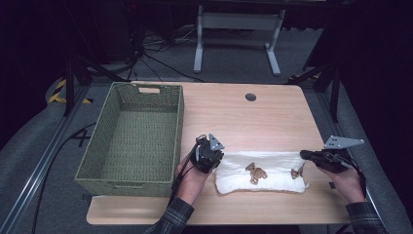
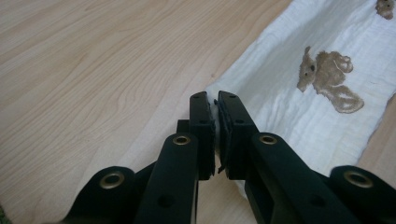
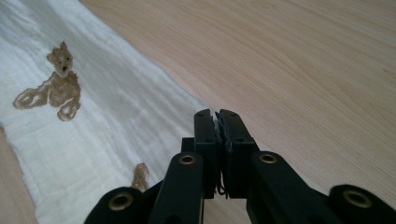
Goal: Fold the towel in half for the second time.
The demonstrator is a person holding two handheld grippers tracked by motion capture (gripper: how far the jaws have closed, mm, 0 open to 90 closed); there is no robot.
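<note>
While pinching opposite ends of the white cloth, left gripper and right gripper clamped tight, probably to spread or fold it.

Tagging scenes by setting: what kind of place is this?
Likely a lab or recording studio, not a home: wooden table on a dark floor with loose cables, a metal desk frame behind, rails alongside.

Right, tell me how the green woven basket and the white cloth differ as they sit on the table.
The green woven basket stands rigid with tall walls; the white cloth lies limp and low. The basket is plain green, while the cloth bears brown animal prints. The basket sits untouched at the table's left; the cloth is pinched at one end by the left hand-held gripper and at the other by the right hand-held gripper. Both rest on the wooden table.
</note>
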